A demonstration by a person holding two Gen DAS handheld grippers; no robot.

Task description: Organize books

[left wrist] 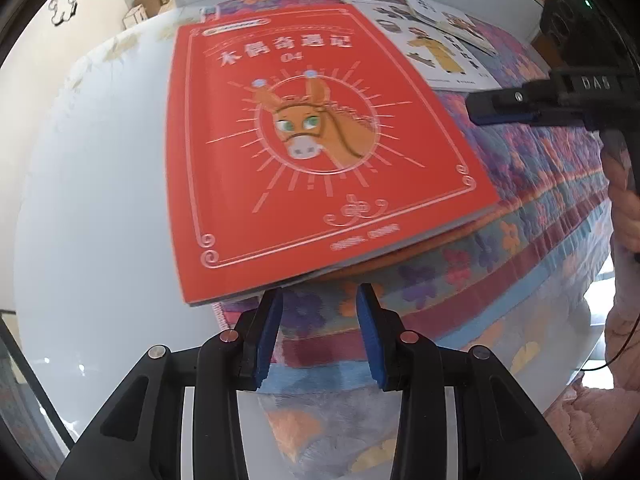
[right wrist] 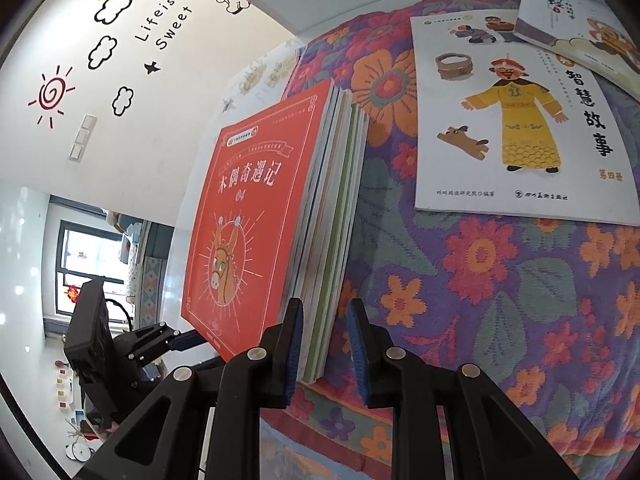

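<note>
A red book [left wrist: 304,140] with a donkey's head on its cover tops a stack of thin books [right wrist: 328,240] lying on a flowered cloth [left wrist: 540,184] that covers part of a white table [left wrist: 100,200]. In the right wrist view the stack's page edges show as many narrow bands, green and white among them.

The left gripper [left wrist: 320,300] hangs just off the near edge of the red book. Its blue-padded fingers [left wrist: 268,332] stand a little apart with only cloth between them; the left pad's tip sits right at the book's lower edge, and contact cannot be told.

The right gripper [right wrist: 324,320] is at the near end of the stack, on its right side. Its jaws are narrowly parted and hold nothing; the left pad lies against or just beside the page edges, the other over bare cloth.

To the far right, well apart from the stack, a white picture book [right wrist: 516,120] with a figure in a yellow robe lies flat on the cloth, and a second pale book [right wrist: 580,32] overlaps its far corner.
</note>
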